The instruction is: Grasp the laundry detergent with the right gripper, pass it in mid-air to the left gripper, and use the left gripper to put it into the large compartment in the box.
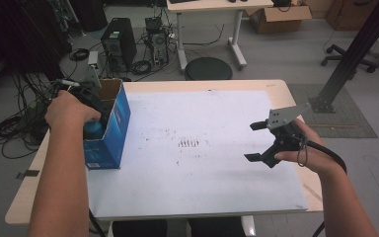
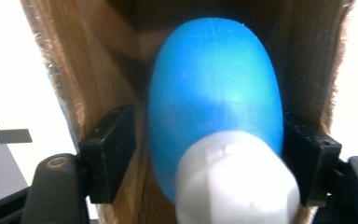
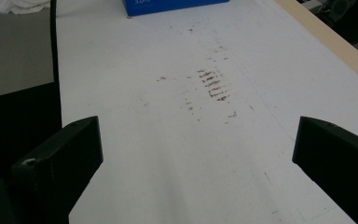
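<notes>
1 blue bottle (image 2: 214, 84) in 1 box (image 1: 112, 121), left tongs (image 2: 209, 154) gripping, right tongs (image 1: 257, 141) spread

The blue bottle (image 2: 214, 88) blurs close up, its white cap (image 2: 235, 182) cut off below; the blue box (image 1: 109, 129) hides most of it.

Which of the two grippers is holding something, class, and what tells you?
The left gripper, reaching into the blue box: its jaws clasp a blue bottle. The right gripper hangs open over the white board.
</notes>
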